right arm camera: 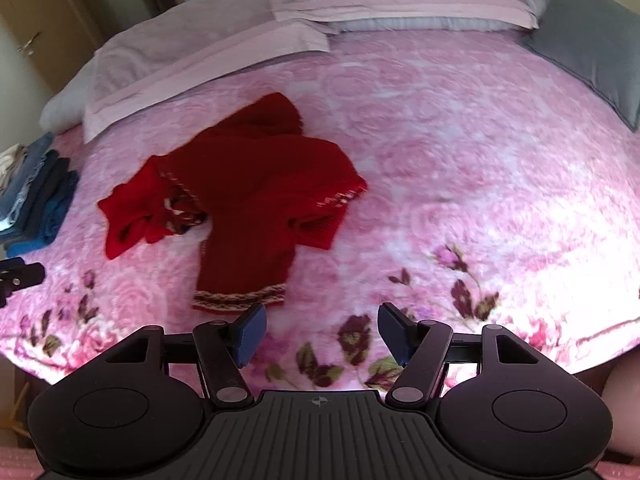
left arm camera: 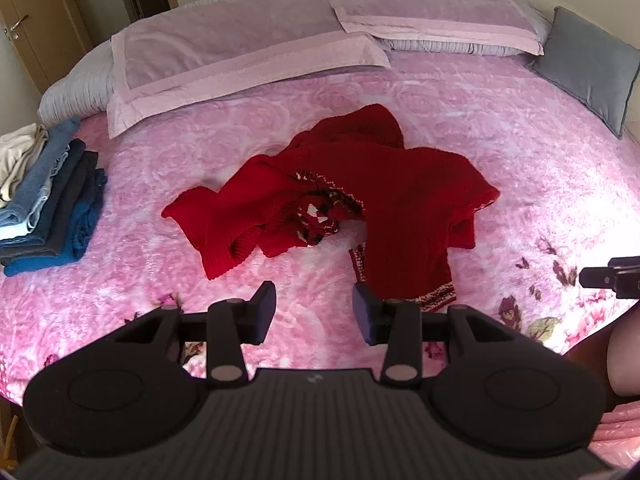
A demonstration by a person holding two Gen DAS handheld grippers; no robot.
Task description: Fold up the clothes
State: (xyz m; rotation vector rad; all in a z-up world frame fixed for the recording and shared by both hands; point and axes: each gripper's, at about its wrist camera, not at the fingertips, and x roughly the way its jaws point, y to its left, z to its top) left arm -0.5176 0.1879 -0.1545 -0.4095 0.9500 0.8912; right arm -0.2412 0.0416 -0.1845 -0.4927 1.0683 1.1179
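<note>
A red knitted sweater (left arm camera: 360, 196) with white-patterned trim lies crumpled in the middle of the pink floral bedspread (left arm camera: 500, 160); it also shows in the right wrist view (right arm camera: 248, 196), its hem nearest me. My left gripper (left arm camera: 315, 304) hovers open above the bedspread just short of the hem, nothing between its fingers. My right gripper (right arm camera: 322, 326) is open too, above the flowered edge of the bedspread (right arm camera: 460, 180), to the right of the hem. Each gripper's tip peeks into the other's view, the right gripper (left arm camera: 612, 278) and the left gripper (right arm camera: 20, 276).
A stack of folded clothes (left arm camera: 48, 196) in blue, dark and cream sits at the bed's left side, also seen as a stack of clothes (right arm camera: 36, 204). Lilac pillows (left arm camera: 240, 52) lie at the head, a grey cushion (left arm camera: 588, 68) at the right. A wooden door (left arm camera: 24, 32) stands far left.
</note>
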